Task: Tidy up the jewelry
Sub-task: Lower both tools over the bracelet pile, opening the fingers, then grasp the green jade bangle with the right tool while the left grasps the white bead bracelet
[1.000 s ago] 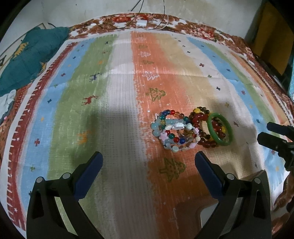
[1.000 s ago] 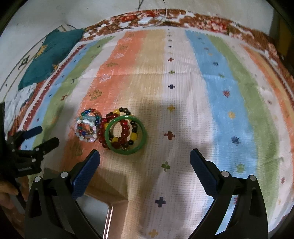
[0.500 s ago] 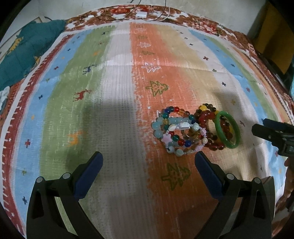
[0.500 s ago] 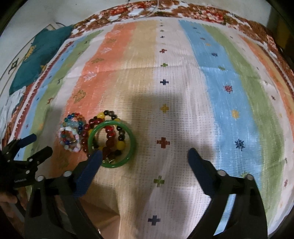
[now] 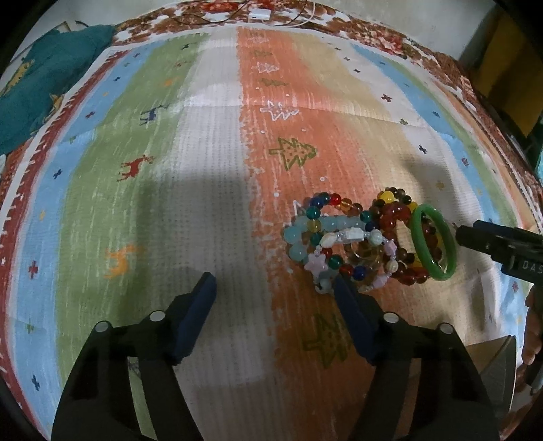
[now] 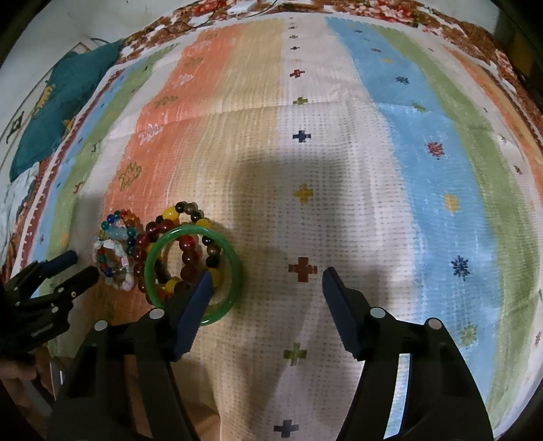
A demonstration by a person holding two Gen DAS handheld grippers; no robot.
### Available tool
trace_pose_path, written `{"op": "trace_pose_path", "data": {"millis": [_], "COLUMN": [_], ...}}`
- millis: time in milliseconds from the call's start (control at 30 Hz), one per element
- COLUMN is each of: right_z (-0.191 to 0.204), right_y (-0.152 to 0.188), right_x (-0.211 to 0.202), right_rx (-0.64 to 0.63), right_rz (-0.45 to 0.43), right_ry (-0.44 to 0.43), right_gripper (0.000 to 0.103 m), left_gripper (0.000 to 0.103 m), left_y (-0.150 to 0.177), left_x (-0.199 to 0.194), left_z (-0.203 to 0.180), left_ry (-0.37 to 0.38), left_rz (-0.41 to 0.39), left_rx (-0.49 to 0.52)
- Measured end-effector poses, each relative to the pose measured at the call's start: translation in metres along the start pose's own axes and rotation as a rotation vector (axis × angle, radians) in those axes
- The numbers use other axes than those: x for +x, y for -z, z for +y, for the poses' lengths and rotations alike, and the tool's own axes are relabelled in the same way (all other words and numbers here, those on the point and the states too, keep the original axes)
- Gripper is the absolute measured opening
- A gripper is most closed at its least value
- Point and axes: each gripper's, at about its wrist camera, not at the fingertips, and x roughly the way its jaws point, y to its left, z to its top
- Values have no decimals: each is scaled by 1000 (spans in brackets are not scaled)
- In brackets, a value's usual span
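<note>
A pile of bracelets lies on the striped cloth (image 5: 210,190). It holds multicoloured bead bracelets (image 5: 325,237) (image 6: 115,244), a dark red bead bracelet (image 5: 393,217) (image 6: 188,254) and a green bangle (image 5: 436,268) (image 6: 190,233). My left gripper (image 5: 273,291) hovers just left of the pile, its jaws closing over bare cloth, the right finger at the pile's near edge. My right gripper (image 6: 268,276) is also closing. Its left finger sits over the inside of the green bangle, and the bangle's right rim lies between the fingers, untouched by the pads. Each view shows the other gripper (image 5: 492,237) (image 6: 57,274) beside the pile.
A teal cloth (image 5: 51,84) lies at the far left corner. A white plug with cables (image 5: 259,14) sits at the far edge. A cardboard box corner (image 5: 492,352) and a person's hand (image 5: 532,332) are at the near right. Striped cloth spreads to the right (image 6: 424,186).
Both grippers have come lower and closer to the bracelet pile. Their jaws have narrowed from wide open. The bracelets have not moved.
</note>
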Motion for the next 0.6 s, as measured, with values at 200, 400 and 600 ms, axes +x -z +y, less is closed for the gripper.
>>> {"op": "trace_pose_path", "data": {"millis": [200,400,600], "right_z": [0,7,13], "right_y": [-3,-7,-8], "right_x": [15,22,23], "right_rx": [3,-25,-56], "right_rz": [26,23,34], "right_ry": [5,30,13], "right_gripper": [58,54,29], "left_gripper": [58,50,15], "left_y": [-3,-5,-7], "left_x": [2,7,7], "left_z": [-6,-11,-19], "left_ry": [16,6,60], "left_rz": [-11,-6,10], "left_rx": [31,66,83]}}
